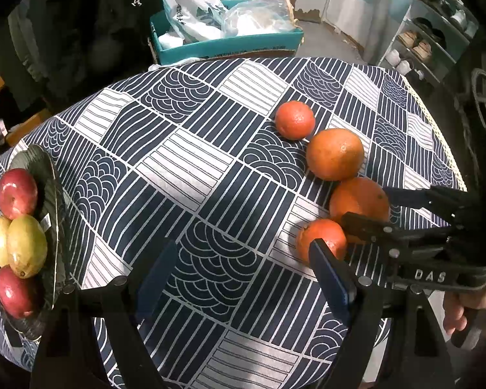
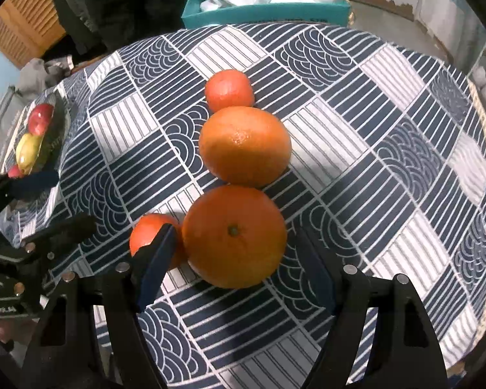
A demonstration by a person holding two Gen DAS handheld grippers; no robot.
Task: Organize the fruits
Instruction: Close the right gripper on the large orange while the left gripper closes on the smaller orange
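Table: covered in a navy and white patterned cloth, filling most of both views.
Oranges: four in a chain at the right of the left wrist view, centre of the right wrist view. Far small orange, then a large orange, then the near large orange, with a near small orange just beside it at its left.
Plate: dark, at the left edge of the left wrist view, holding two red apples and two yellow-green fruits.
Right tool: jaws apart, straddling the near large orange; whether the pads press it I cannot tell.
Left tool: jaws wide apart over bare cloth, nothing between them; its right finger overlaps the near small orange.
Background: a teal box with plastic bags beyond the table.
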